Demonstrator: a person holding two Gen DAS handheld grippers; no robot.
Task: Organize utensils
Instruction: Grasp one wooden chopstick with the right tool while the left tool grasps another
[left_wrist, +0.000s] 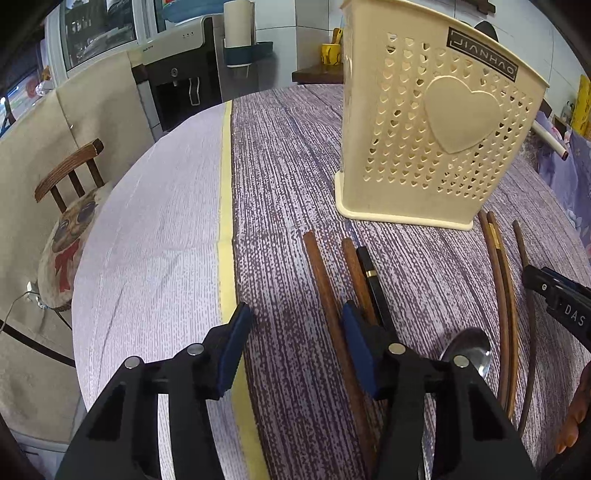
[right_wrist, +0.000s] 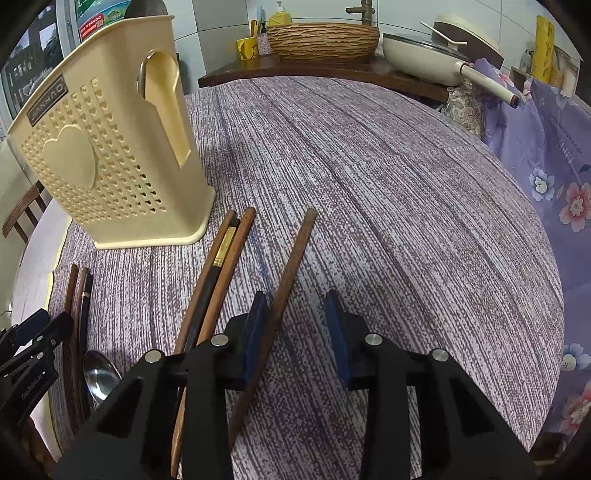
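Note:
A cream perforated utensil holder (left_wrist: 436, 136) with a heart stands upright on the purple tablecloth; it also shows in the right wrist view (right_wrist: 110, 158). Several brown and black chopsticks (left_wrist: 325, 295) lie in front of it, with a metal spoon (left_wrist: 471, 352). My left gripper (left_wrist: 295, 332) is open, low over the cloth, one brown chopstick between its fingers. My right gripper (right_wrist: 295, 328) is open around a single brown chopstick (right_wrist: 291, 262), not clamped. Other chopsticks (right_wrist: 218, 266) and the spoon (right_wrist: 99, 374) lie to its left.
The table edge (left_wrist: 110, 236) curves at left, with a wooden chair (left_wrist: 70, 173) beyond. A water dispenser (left_wrist: 177, 74) stands behind. At the back are a woven basket (right_wrist: 323, 38), a white pan (right_wrist: 424, 55) and a yellow cup (right_wrist: 247, 48). Floral cloth (right_wrist: 546, 177) hangs at right.

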